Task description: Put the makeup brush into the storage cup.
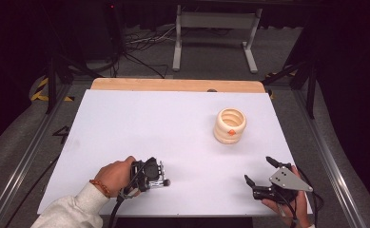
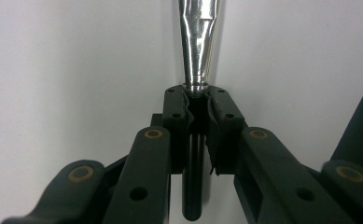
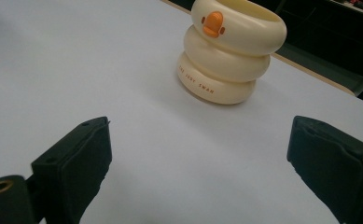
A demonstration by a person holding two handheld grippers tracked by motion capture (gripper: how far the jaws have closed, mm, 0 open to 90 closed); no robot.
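Observation:
My left gripper [image 2: 197,100] is shut on a slim tool whose silver tapered part [image 2: 195,42] sticks out past the fingertips, while its black round part [image 2: 191,186] runs back between the jaws. The tool lies low over the white table. In the high view the left gripper [image 1: 161,175] sits near the front left, held by a hand in a white sleeve. My right gripper [image 1: 257,169] rests at the front right with its jaws wide apart and nothing between them. In its own view the right gripper [image 3: 198,154] faces a cream ringed cup [image 3: 229,51] with an orange duck beak.
The cream cup [image 1: 229,125] stands upright on the right half of the white tabletop [image 1: 149,118], well beyond the right gripper. A wooden strip [image 1: 173,85] runs along the table's far edge. Metal frame legs and cables lie on the floor behind.

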